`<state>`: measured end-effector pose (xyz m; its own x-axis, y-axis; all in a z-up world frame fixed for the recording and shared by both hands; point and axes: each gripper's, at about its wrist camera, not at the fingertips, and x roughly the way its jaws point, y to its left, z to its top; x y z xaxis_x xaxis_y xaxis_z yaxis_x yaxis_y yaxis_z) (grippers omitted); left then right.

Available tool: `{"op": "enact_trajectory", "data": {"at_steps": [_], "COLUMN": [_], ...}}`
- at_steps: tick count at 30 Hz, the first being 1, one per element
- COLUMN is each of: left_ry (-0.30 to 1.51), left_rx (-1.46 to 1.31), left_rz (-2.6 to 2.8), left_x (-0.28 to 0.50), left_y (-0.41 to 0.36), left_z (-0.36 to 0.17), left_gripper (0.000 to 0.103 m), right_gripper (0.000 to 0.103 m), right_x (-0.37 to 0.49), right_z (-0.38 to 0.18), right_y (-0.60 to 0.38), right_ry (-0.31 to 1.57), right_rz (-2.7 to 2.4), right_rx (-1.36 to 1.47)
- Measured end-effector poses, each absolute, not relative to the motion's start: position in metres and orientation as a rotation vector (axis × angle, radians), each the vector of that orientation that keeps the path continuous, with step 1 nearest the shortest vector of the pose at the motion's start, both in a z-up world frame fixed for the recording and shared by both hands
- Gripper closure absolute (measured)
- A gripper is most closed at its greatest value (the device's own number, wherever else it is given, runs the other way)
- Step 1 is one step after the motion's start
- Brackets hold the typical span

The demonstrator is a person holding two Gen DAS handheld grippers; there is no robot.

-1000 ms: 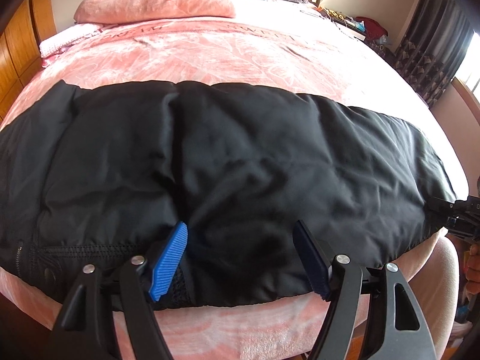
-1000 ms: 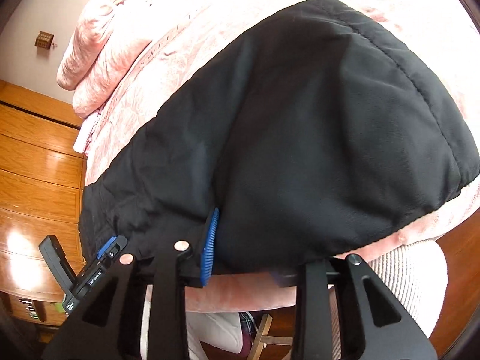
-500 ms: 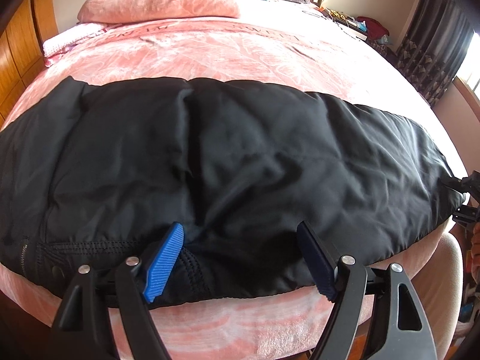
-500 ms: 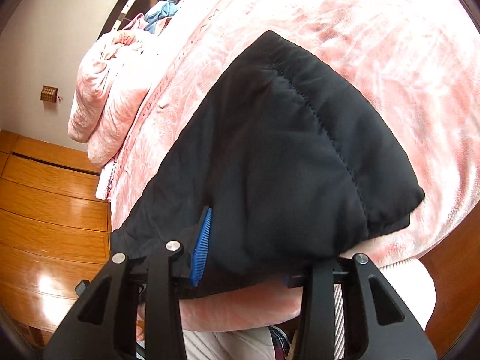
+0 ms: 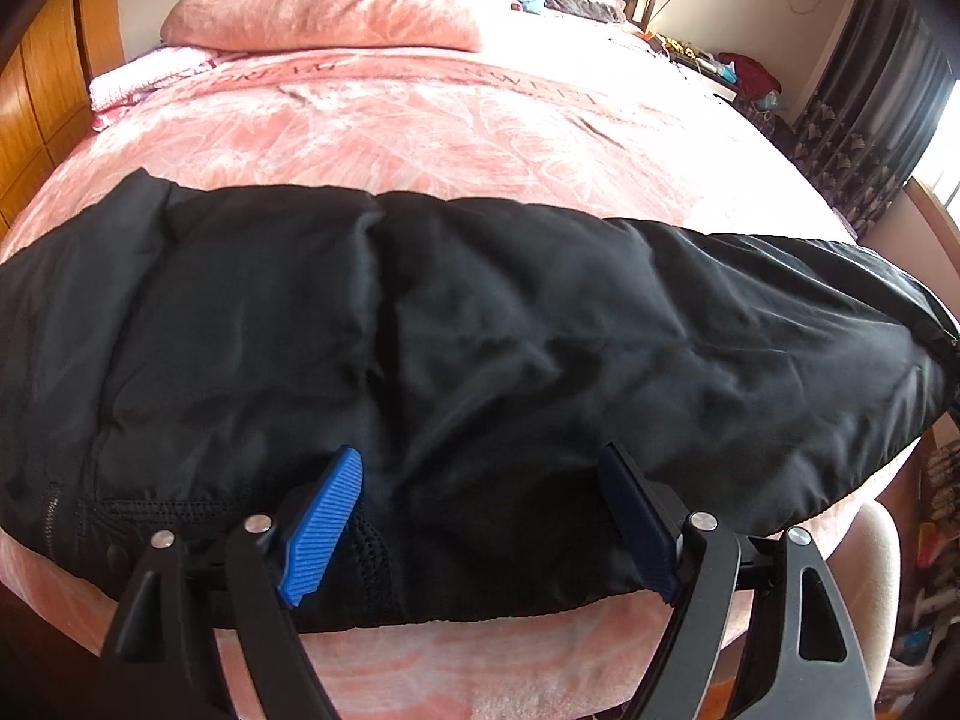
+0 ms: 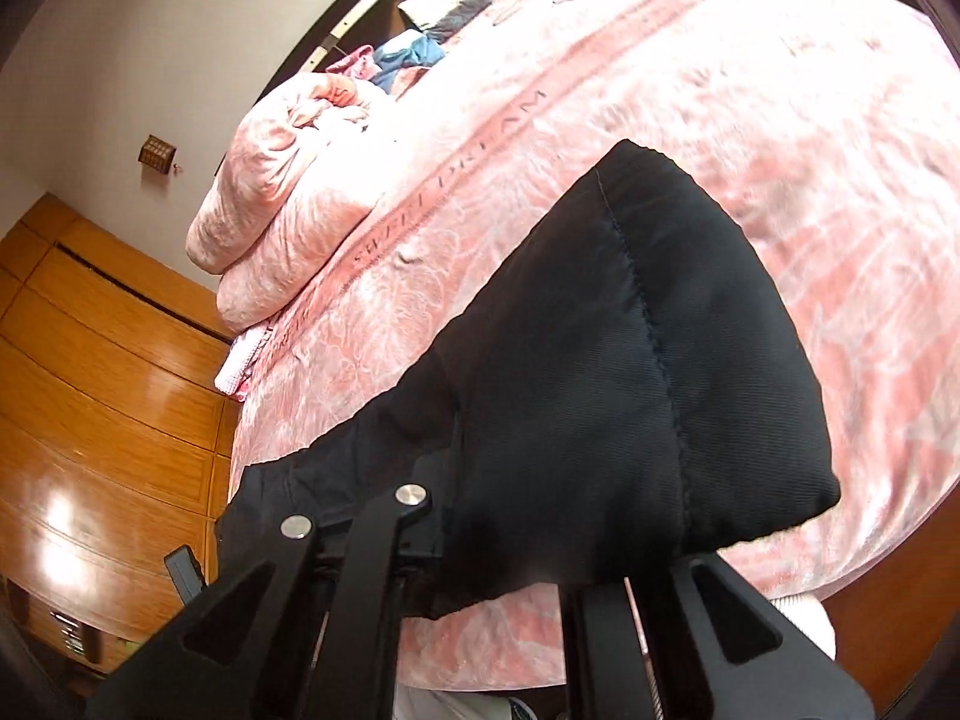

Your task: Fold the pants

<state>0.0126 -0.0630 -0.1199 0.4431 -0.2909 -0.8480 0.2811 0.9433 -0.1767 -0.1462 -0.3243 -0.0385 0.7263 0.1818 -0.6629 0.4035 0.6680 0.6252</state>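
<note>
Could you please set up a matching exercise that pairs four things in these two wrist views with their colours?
Things:
1. pants
2. bedspread
3. wardrobe
4. left gripper finger pads

Colours:
A. pink
B. blue
C. black
D. orange-brown wood

Pairs: 1-C, 2-A, 3-D, 4-B

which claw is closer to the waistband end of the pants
Left. The left claw sits at the waistband end of the black pants; the right claw is at the cuff end, across the pink bed.
</note>
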Motion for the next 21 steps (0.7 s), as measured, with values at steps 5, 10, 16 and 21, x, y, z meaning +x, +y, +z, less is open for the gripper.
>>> {"op": "enact_trajectory", "data": {"at_steps": [5, 10, 16, 21], "left_ry": [1.039, 1.026, 1.060, 1.020], "left_rx": [0.054, 0.165, 0.014, -0.040], "left_rz": [-0.341, -0.325, -0.328, -0.284], "left_x": [0.015, 0.013, 0.016, 0.011], "left_y": [-0.073, -0.087, -0.066, -0.034], "left_z": [-0.126, -0.154, -0.137, -0.119], "left_gripper": [0.017, 0.012, 0.012, 0.012], "right_gripper": [0.097, 0.093, 0.095, 0.095], "right_x": [-0.158, -0.168, -0.168, -0.147], "right_z": [-0.038, -0.117, -0.096, -0.036], "right_y": [-0.351, -0.374, -0.367, -0.325], "right_ry": [0.759, 0.946, 0.912, 0.856], "right_rz": [-0.230, -0.346, -0.351, -0.350], "right_rx": [0.858, 0.934, 0.892, 0.664]}}
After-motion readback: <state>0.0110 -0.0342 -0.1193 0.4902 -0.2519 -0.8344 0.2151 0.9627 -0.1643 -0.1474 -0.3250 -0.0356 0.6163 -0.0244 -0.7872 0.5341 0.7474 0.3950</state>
